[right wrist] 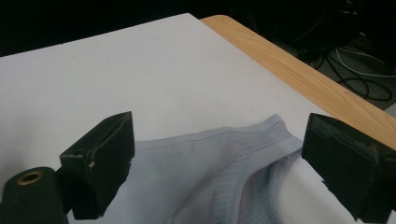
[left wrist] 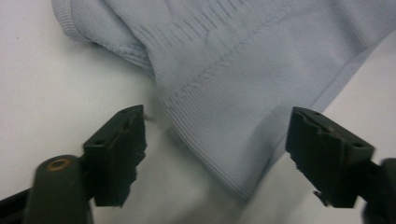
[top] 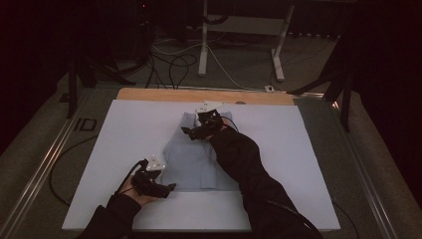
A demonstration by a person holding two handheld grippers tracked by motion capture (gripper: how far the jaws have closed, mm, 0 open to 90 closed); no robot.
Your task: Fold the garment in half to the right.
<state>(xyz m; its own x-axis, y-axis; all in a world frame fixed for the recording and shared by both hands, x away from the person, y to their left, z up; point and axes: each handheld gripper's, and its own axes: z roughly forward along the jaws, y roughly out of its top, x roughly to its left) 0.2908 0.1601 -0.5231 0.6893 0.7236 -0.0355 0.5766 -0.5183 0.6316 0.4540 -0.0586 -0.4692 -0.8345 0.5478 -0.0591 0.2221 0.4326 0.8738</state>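
- My left gripper [top: 166,188] sits at the near left corner of the pale blue garment [top: 196,157], which lies spread flat on the white board [top: 124,134] covering the bench [top: 149,94].
- In the left gripper view my jaws stand wide apart with nothing pinched. The garment's ribbed corner [left wrist: 233,154] comes down into the gap between them, closer to my right-hand jaw, with its stitched seam running diagonally ahead of me.
- To the left of that corner and beyond my left-hand jaw, a rolled hem edge [left wrist: 112,44] lies against the white board [left wrist: 46,93].
- My right gripper [top: 191,132] is at the far end of the garment, my dark sleeve [top: 249,169] lying across the cloth toward it.
- In the right gripper view those jaws are also spread wide and hold nothing. The garment's far edge [right wrist: 210,135], a band with perforated mesh just behind it, lies between and just ahead of them.
- Beyond that edge is bare white board [right wrist: 140,70], then the wooden bench rim [right wrist: 303,84] off to my right, with cables [right wrist: 369,79] on the floor past it.
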